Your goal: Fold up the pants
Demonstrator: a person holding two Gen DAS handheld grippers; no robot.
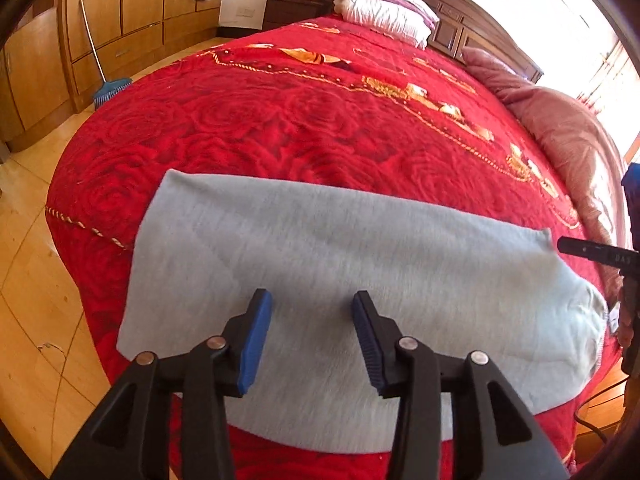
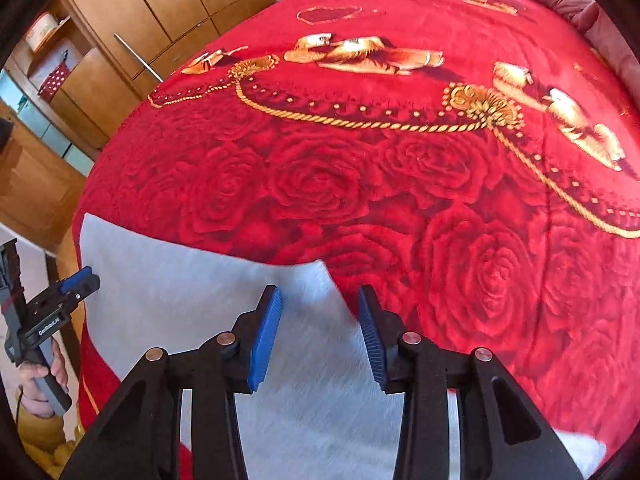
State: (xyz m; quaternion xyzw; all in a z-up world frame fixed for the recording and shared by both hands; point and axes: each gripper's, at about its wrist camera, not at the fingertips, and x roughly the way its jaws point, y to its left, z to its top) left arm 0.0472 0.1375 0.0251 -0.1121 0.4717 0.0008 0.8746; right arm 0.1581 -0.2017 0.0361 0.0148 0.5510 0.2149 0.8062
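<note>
The light grey pants (image 1: 340, 264) lie folded into a flat, wide rectangle across the near edge of the red bed; they also show in the right wrist view (image 2: 192, 304). My left gripper (image 1: 312, 340) hovers over the middle of the pants, open and empty. My right gripper (image 2: 320, 336) hovers over the pants' right part near their far edge, open and empty. Its tip shows at the right edge of the left wrist view (image 1: 600, 254). The left gripper, held by a hand, shows at the left of the right wrist view (image 2: 76, 288).
The red rose-patterned blanket (image 1: 320, 120) covers the bed. Pillows (image 1: 384, 8) and a pink quilt (image 1: 560, 128) lie at the headboard side. Wooden wardrobes (image 1: 120, 8), a blue broom (image 1: 108, 88) and tiled floor (image 1: 36, 280) are to the left.
</note>
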